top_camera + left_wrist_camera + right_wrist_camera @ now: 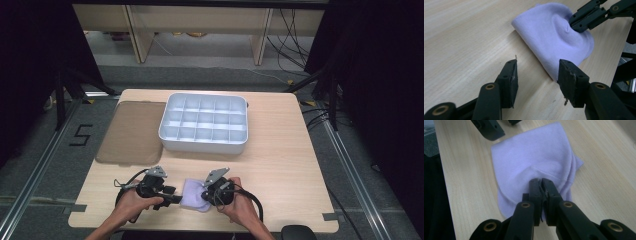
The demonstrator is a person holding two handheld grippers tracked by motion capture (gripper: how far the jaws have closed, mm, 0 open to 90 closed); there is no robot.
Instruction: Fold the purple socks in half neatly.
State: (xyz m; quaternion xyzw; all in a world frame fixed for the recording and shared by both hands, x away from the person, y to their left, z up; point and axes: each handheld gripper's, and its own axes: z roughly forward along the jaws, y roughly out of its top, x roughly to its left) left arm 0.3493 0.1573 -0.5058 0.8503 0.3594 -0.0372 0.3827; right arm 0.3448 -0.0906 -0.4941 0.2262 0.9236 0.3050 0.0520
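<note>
right gripper view has the right gripper (541, 182) with its fingers pinching a raised fold of the folded lilac cloth (534, 160), which lies on the wooden surface (469, 182) near its front edge, while the left gripper (537, 75) waits just beside it, fingers spread apart.

Even overhead light, soft shadows, dark surroundings

surface: wooden table (280, 150) | on it: white divided tray (204, 122); brown mat (132, 131); lilac cloth (192, 195)
</note>
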